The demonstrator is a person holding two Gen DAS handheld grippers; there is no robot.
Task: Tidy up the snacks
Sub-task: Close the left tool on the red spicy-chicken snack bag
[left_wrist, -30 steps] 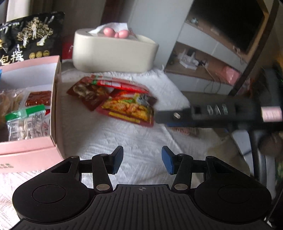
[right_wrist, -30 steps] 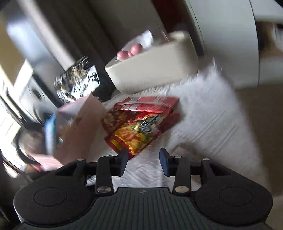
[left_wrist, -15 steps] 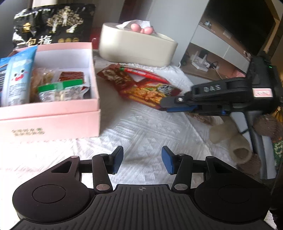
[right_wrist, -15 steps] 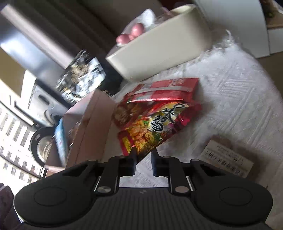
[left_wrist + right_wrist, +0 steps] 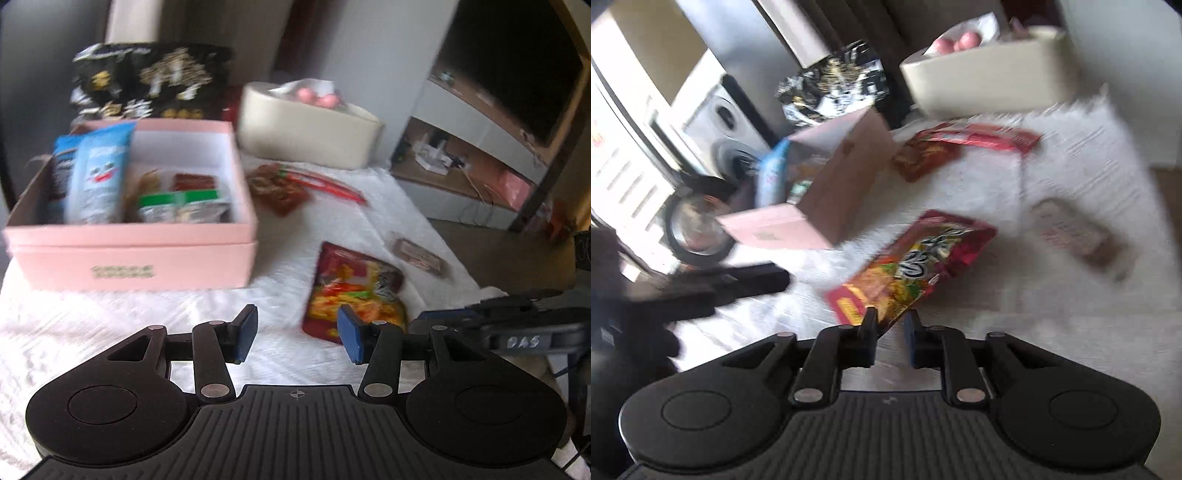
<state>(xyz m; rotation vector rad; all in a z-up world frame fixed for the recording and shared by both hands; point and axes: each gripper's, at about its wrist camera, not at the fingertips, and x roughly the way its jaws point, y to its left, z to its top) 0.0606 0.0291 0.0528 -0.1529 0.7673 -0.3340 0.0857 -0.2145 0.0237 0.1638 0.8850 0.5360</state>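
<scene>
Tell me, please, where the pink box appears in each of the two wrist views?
Left wrist view: the pink box is at left centre, open top facing the camera.
Right wrist view: the pink box is left of centre, seen tilted.
Shared landmark: the black snack bag stands directly behind it.
</scene>
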